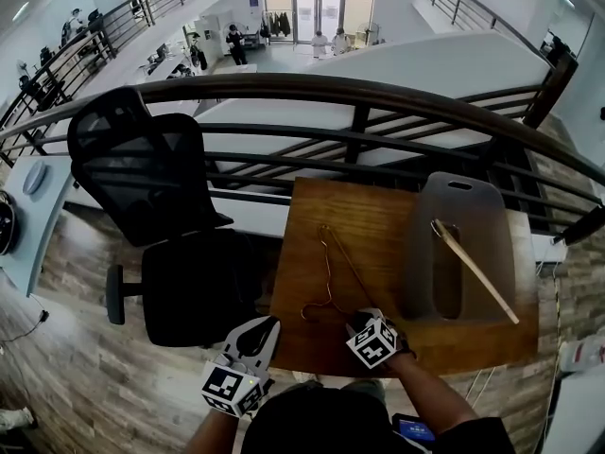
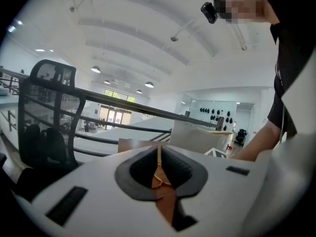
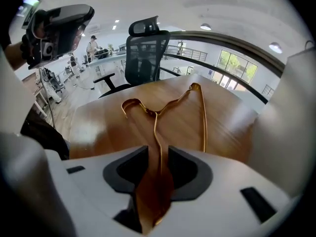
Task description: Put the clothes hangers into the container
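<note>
Gold thin-wire clothes hanger (image 3: pixel 155 132) looks light, springy and slick, so we would pinch its six-o'clock arm, lying between the released jaws of our right gripper (image 3: pixel 158 154); our left gripper (image 2: pixel 159 157) is clenched, empty.

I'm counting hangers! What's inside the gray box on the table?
One wooden hanger lies slanted in the gray container, with one end sticking out past the rim. The container's dark bottom is in shadow, so anything lying down there cannot be seen.

In the head view the right gripper (image 1: pixel 365 318) hides the near end of the hanger (image 1: pixel 346 266). The far people (image 1: pixel 234 43) are too small to tell.
</note>
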{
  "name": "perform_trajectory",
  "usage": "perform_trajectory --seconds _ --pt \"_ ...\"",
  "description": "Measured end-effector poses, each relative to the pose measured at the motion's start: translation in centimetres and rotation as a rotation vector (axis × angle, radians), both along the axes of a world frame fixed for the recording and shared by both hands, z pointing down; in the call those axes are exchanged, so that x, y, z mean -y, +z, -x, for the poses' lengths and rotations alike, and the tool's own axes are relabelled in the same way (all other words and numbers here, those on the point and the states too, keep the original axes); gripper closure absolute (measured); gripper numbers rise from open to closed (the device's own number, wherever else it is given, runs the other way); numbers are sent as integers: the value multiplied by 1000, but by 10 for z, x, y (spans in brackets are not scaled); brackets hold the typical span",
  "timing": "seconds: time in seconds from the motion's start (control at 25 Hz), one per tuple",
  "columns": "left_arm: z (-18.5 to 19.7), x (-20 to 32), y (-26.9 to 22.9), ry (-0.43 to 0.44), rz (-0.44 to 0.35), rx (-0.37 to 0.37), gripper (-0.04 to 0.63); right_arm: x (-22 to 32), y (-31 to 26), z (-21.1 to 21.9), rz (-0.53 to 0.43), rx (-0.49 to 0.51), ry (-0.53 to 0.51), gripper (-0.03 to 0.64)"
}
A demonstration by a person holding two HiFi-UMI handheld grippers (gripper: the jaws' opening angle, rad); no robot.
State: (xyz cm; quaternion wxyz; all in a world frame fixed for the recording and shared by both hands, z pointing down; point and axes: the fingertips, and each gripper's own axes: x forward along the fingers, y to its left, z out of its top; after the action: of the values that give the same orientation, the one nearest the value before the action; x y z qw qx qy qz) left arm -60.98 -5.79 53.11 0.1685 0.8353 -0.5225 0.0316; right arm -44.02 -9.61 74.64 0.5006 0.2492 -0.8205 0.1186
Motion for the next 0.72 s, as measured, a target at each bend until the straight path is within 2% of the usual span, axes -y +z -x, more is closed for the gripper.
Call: perform_trajectory --seconds 0.28,0.36,0.48,0.72 --pt "7 -6 5 27 13 5 566 -2 7 5 82 64 84 543" --pt "6 -6 4 33 15 -4 566 -4 6 6 97 54 85 604" --pt "2 -7 5 43 20 -14 566 -13 2 13 84 24 66 609" --pt "-1 -3 1 42 5 -11 566 -5 -45 42 53 171 105 609"
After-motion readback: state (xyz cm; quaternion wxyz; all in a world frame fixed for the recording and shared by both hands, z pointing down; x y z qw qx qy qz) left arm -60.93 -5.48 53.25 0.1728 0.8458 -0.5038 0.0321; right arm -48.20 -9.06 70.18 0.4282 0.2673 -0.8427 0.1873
